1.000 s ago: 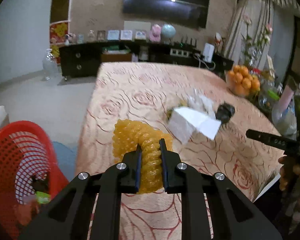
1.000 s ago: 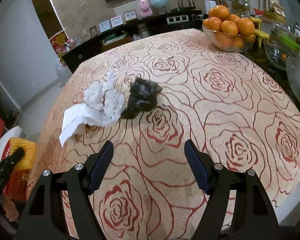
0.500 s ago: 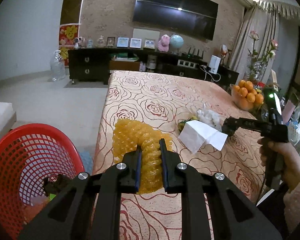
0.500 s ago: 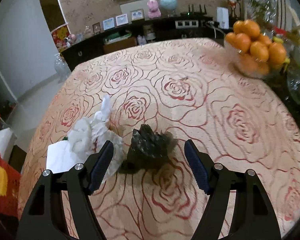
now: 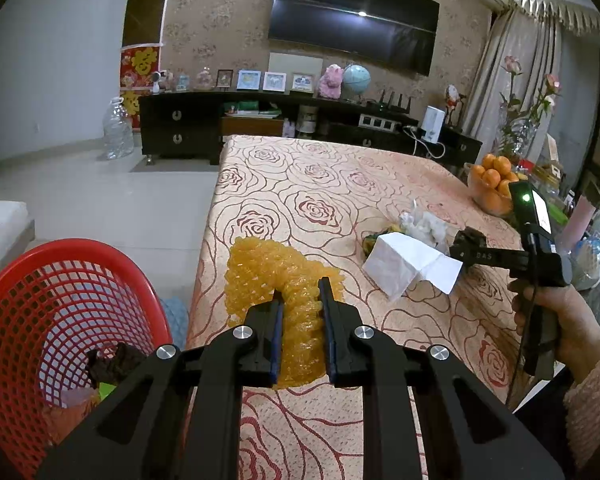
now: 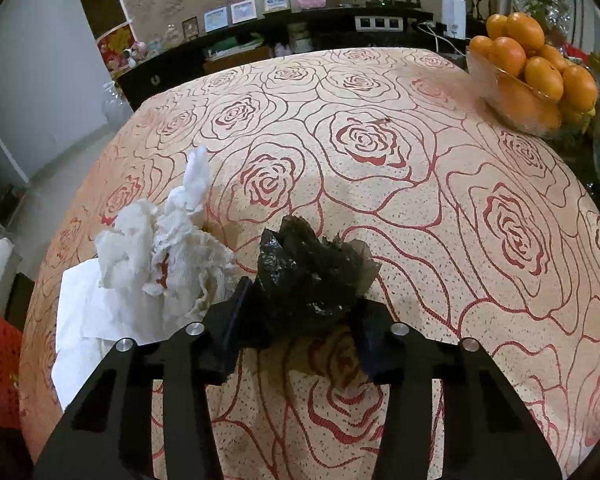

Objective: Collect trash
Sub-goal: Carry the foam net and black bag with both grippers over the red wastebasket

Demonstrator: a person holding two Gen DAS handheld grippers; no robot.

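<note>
The left claw (image 5: 300, 312) grips bumpy yellow foam netting (image 5: 276, 276), the right claw (image 6: 300, 316) is closing round a crumpled black plastic bag (image 6: 312, 272), and white tissues (image 6: 160, 256) wait at nine o'clock.

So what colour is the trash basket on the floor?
The basket is red mesh plastic, seen best in the left wrist view.

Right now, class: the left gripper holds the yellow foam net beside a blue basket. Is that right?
Not quite. The left wrist view shows the basket is red, not blue. The rest stands: the left gripper holds the yellow foam net beside it.
</note>
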